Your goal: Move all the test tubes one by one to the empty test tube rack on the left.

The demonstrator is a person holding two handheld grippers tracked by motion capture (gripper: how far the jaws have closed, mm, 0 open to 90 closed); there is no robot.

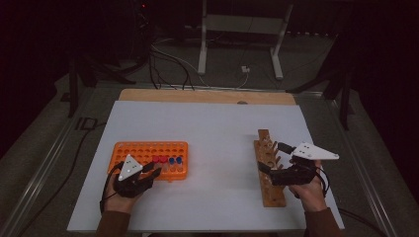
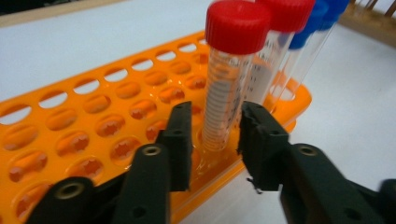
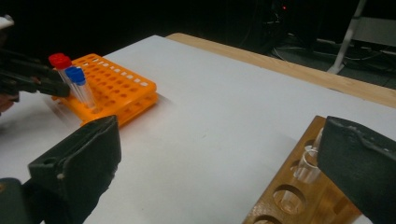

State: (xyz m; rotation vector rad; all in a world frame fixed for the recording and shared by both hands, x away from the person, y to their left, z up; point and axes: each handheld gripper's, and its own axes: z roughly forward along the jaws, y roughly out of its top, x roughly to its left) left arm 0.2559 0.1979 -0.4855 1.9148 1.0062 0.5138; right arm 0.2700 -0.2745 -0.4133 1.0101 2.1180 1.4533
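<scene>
Left gripper [image 2: 214, 140]: black jaws slightly parted, flanking a red-capped clear plastic tube [image 2: 229, 79] without pressing it; tube upright in near-edge hole of orange plastic rack [image 2: 93, 116]. Right gripper [image 3: 215, 158]: jaws spread wide, holding nothing, over wooden peg rack [image 3: 299, 186] on white table [image 3: 210, 107].

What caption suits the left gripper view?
Left tongs open around a red-capped tube standing in the orange rack.
</scene>
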